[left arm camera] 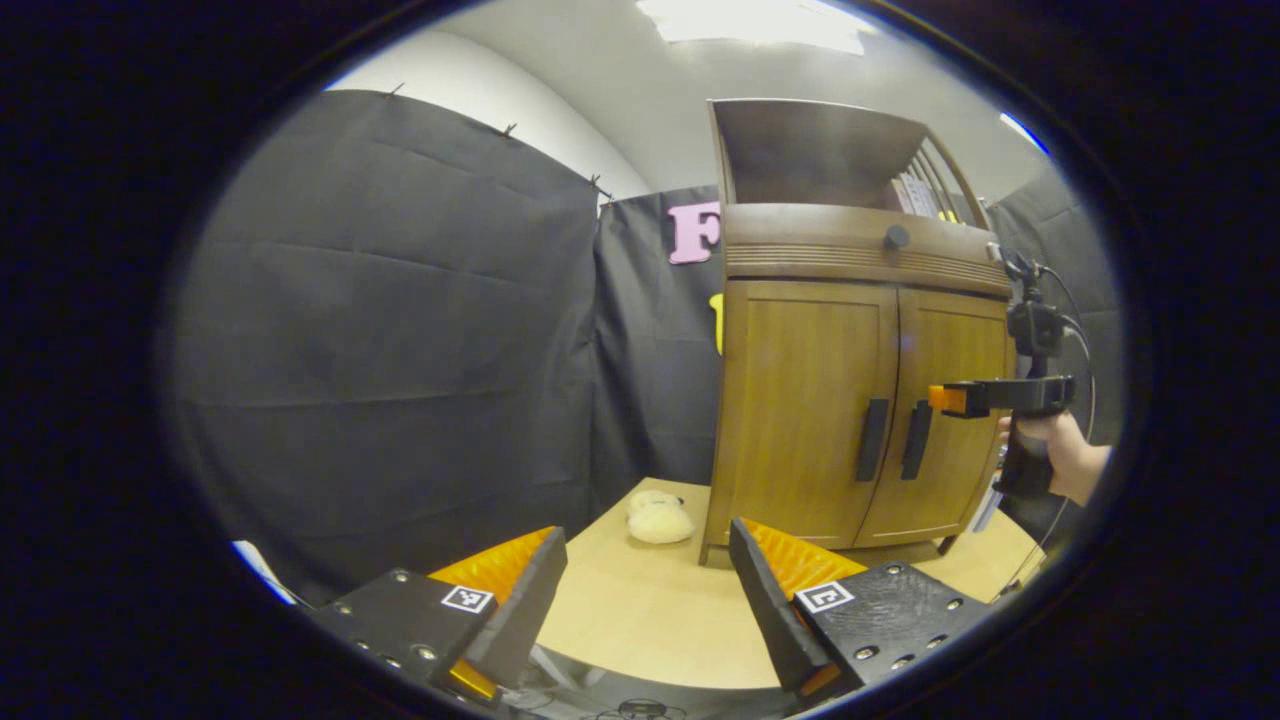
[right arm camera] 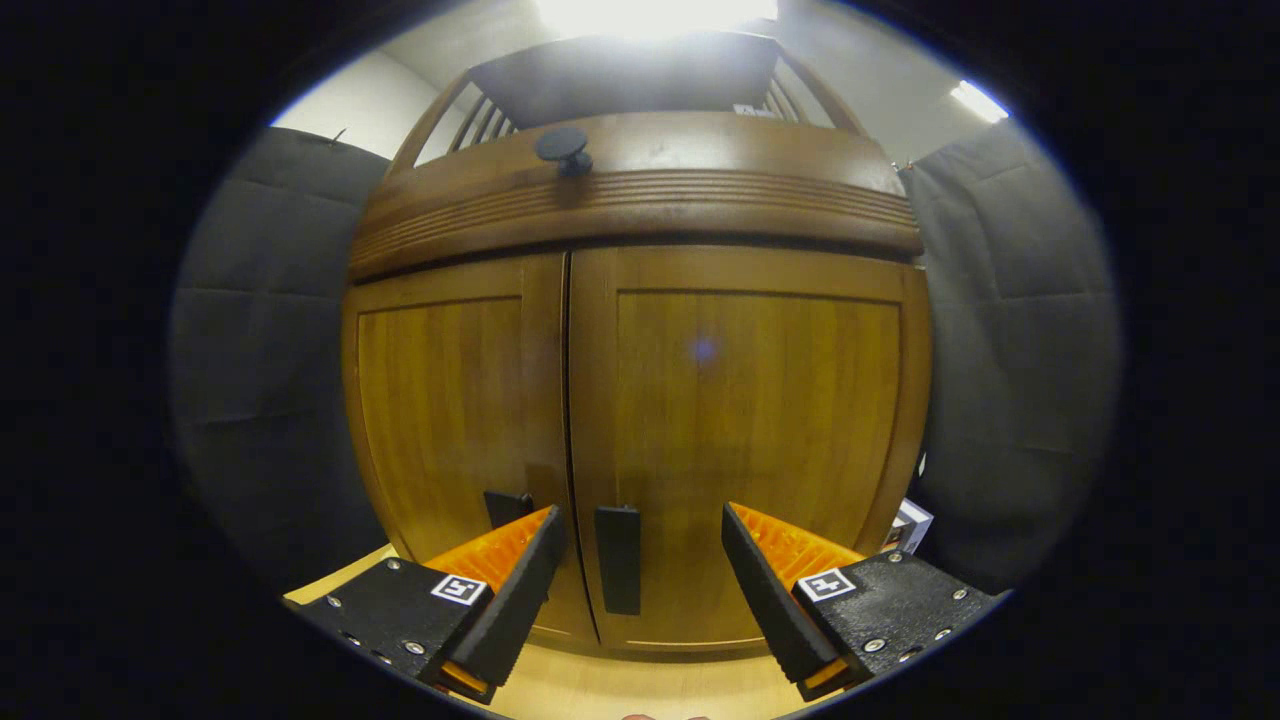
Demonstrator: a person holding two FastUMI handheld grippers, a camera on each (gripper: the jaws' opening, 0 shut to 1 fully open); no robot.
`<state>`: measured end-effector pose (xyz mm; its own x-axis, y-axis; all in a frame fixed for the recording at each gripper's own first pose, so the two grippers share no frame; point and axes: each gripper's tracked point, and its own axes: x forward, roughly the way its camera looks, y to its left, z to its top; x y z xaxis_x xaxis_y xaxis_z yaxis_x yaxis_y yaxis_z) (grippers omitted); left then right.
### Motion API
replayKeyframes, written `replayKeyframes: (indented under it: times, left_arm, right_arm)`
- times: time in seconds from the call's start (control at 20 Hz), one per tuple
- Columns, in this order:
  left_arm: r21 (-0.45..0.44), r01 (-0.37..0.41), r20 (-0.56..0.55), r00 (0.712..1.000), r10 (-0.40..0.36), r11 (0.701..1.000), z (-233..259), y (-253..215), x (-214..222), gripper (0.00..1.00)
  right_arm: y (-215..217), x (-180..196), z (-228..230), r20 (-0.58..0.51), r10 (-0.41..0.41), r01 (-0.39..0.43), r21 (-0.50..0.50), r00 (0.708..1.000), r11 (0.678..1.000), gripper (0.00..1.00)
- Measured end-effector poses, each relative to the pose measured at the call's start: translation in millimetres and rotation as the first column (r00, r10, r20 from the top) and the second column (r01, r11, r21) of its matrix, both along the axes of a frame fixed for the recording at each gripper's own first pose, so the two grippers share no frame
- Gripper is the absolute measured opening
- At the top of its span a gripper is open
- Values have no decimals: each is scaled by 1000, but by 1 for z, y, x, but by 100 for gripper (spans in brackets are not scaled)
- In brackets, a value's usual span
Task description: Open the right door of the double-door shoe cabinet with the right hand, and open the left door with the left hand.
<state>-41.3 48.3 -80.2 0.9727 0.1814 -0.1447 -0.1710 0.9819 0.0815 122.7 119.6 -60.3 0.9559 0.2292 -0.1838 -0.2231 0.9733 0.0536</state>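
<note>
Shoe cabinet [left arm camera: 860,400] stands on the pale tabletop [left arm camera: 640,610] with both doors closed, the left door [left arm camera: 805,410] and right door [left arm camera: 945,415] meeting at a thin vertical seam. Each door carries a dark upright handle beside that seam: the left handle [left arm camera: 871,440] and the right handle [left arm camera: 915,440]. Above the doors runs a ribbed wooden band with a small dark knob [left arm camera: 897,237], and over that an open shelf holding a few upright items whose printing is too small to read. Small square black-and-white markers sit on the bodies of both tools; no brand wording is legible on the cabinet.

Left of the cabinet the tabletop lies bare up to a cream fluffy object [left arm camera: 658,520] resting just beside the cabinet's left foot, perhaps a plush slipper. The booth cloth hangs behind and to both sides of the cabinet.

Left gripper [left arm camera: 648,585] hovers well in front of the cabinet and off to its left, fingers spread wide with nothing between them. Right gripper [right arm camera: 640,570] is near the door fronts, fingers spread, the right handle [right arm camera: 617,560] standing in the gap between them, with neither finger pressing it. In the left gripper view the right gripper [left arm camera: 948,399] is held level by a hand [left arm camera: 1065,455] at the cabinet's right edge, tips pointing at the right door
</note>
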Motion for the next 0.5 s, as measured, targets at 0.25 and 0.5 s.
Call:
replayKeyframes:
  times: [0.25,0.5]
  left_arm:
    - [31,-60,-12,998,61,998,-4,12,5,92]
    - [57,-115,-17,993,116,992,-2,14,11,97]
  right_arm:
    - [5,25,-16,-52,0,-2,-29,999,1000,97]
    - [5,35,-22,-90,2,-6,-40,996,999,92]
